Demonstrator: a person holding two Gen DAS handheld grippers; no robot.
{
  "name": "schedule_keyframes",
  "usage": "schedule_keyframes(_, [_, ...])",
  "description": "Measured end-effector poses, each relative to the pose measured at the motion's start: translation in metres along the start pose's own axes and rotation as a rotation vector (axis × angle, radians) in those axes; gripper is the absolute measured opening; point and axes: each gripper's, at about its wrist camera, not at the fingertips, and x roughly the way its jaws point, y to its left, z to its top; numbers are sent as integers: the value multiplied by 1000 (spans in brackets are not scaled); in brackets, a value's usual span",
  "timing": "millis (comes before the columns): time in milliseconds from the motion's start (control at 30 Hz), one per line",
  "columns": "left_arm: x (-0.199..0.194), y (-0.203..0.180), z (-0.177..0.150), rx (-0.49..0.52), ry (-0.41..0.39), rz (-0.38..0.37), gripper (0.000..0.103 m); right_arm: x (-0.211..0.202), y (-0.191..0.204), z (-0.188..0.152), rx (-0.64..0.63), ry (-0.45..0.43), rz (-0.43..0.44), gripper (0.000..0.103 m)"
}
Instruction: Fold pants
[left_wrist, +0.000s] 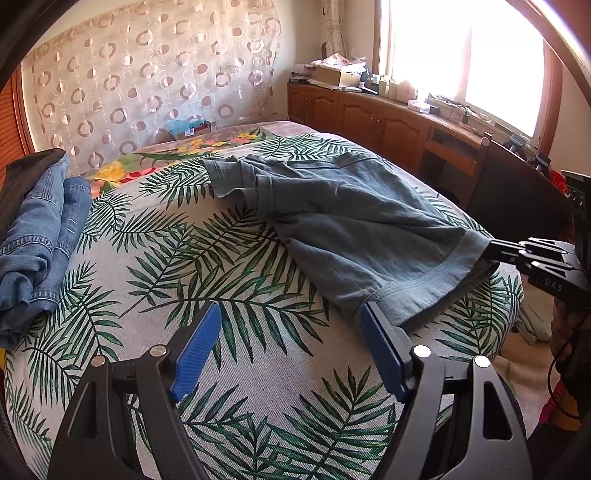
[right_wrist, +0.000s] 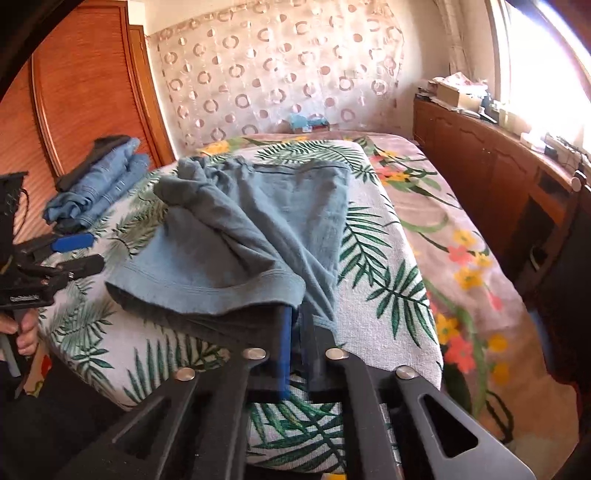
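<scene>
Right hand-held gripper pinches the pants hem; left hand-held gripper wide, empty: a one-sided pull could skew the fold.

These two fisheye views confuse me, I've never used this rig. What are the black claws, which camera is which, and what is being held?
A person holds a hand-held gripper in each hand; each carries a camera looking along its fingers. In the left view, the left gripper stands open over the leaf-print bed cover, one finger at the hem of the grey-blue pants. In the right view, the right gripper is shut on the pants' hem corner. Folded jeans lie aside.
</scene>
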Motion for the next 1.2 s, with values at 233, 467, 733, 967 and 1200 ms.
schedule_keyframes(233, [1, 0, -1, 2, -1, 0, 78, -20, -3, -3, -8, -46, -26, 2])
schedule_keyframes(467, [2, 2, -1, -5, -1, 2, 78, -8, -9, -14, 16, 26, -29, 2])
schedule_keyframes(733, [5, 7, 8, -12, -15, 21, 78, -20, -11, -1, 30, 12, -27, 3])
schedule_keyframes(967, [10, 12, 18, -15, -25, 25, 78, -29, 3, 16, -27, -47, -7, 11])
schedule_keyframes(1200, [14, 22, 30, -18, -36, 38, 78, 5, 28, 49, -88, -88, 62, 28])
